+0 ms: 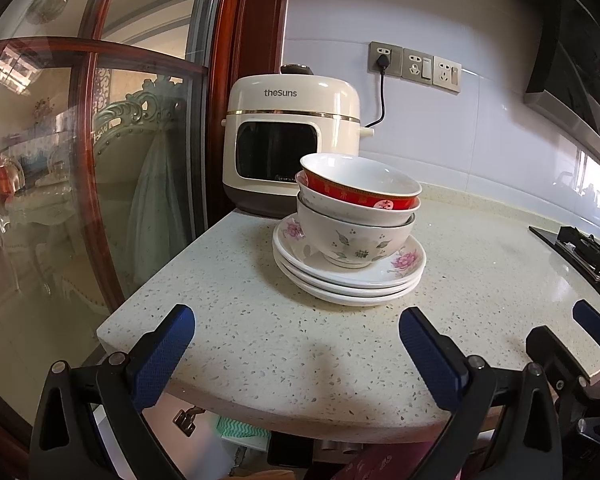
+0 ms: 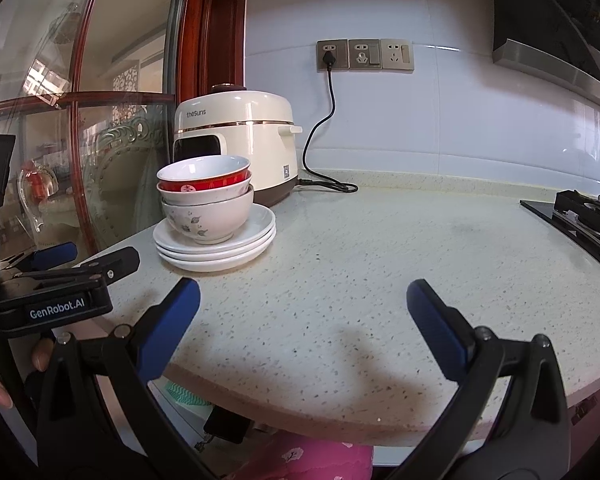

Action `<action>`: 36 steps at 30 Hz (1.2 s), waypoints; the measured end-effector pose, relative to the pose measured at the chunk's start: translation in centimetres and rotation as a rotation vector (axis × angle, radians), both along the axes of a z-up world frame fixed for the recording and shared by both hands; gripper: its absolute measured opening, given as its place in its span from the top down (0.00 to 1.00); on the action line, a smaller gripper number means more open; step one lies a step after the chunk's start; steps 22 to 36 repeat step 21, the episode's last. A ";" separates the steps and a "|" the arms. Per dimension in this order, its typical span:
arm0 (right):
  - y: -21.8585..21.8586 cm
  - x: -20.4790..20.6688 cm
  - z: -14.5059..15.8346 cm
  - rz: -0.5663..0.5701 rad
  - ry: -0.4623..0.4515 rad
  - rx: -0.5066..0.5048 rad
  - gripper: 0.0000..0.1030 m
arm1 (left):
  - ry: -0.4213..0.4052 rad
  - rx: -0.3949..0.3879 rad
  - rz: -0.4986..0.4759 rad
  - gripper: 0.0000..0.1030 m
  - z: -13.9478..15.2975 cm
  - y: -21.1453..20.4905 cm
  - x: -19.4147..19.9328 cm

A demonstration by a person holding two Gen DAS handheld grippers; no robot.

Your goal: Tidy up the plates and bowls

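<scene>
indoors, speckled counter [image 1: 260, 340] by tiled wall [image 1: 420, 128]; left gripper [image 1: 296, 336] and right gripper [image 2: 303, 306] fingers spread, empty.

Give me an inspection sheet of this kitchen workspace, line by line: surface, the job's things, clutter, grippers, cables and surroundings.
Surface: speckled light stone countertop, no spills seen.
Job's things: three nested bowls, red-banded bowl on top, standing on a stack of three plates near the counter's left end.
Clutter: cream rice cooker behind the stack, against the wall.
Grippers: left gripper open, holding nothing, short of the stack; right gripper open, holding nothing, over bare counter to the right of the stack.
Cables: black power cord runs from the wall sockets down to the counter behind the cooker.
Surroundings: glass door with red wooden frame on the left; gas hob on the right; white tiled wall.
</scene>
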State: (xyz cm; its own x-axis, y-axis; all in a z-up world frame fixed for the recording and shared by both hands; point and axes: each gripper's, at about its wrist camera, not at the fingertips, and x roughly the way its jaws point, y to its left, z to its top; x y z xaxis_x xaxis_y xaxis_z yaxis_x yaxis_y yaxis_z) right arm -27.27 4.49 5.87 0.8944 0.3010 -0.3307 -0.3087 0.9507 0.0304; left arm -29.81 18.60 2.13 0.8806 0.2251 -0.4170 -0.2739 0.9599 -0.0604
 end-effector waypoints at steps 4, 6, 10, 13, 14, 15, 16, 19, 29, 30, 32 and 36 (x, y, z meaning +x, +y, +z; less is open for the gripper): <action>0.0 0.0 0.0 0.000 0.004 0.003 0.00 | -0.002 0.000 0.000 0.00 0.0 0.0 0.0; 0.0 0.0 0.0 0.001 0.004 0.003 0.00 | -0.004 0.001 -0.001 0.00 0.0 0.1 0.0; 0.1 0.0 -0.1 0.003 0.007 0.002 0.00 | -0.014 0.006 0.005 0.00 0.2 -0.2 -0.3; 0.2 0.0 -0.2 0.004 0.010 0.002 0.00 | -0.018 0.005 0.005 0.00 0.3 -0.2 -0.4; 0.2 0.0 -0.2 0.004 0.012 0.002 0.00 | -0.019 0.005 0.007 0.00 0.3 -0.1 -0.3; 0.2 0.0 -0.2 0.005 0.013 0.002 0.00 | -0.019 0.004 0.007 0.00 0.3 -0.1 -0.3; 0.3 0.0 -0.2 0.005 0.013 0.002 0.00 | -0.016 0.000 0.005 0.00 0.3 0.0 -0.3; 0.3 -0.1 -0.3 0.009 0.015 0.000 0.00 | 0.000 -0.026 0.003 0.00 0.1 0.3 0.0; 0.3 -0.1 -0.3 0.011 0.016 -0.002 0.00 | 0.003 -0.025 0.008 0.00 0.0 0.4 0.0; 0.3 -0.1 -0.3 0.011 0.016 -0.002 0.00 | 0.003 -0.025 0.008 0.00 0.0 0.4 0.0; 0.3 -0.1 -0.3 0.011 0.016 -0.002 0.00 | 0.003 -0.025 0.008 0.00 0.0 0.4 0.0; 0.3 -0.1 -0.3 0.011 0.016 -0.002 0.00 | 0.003 -0.025 0.008 0.00 0.0 0.4 0.0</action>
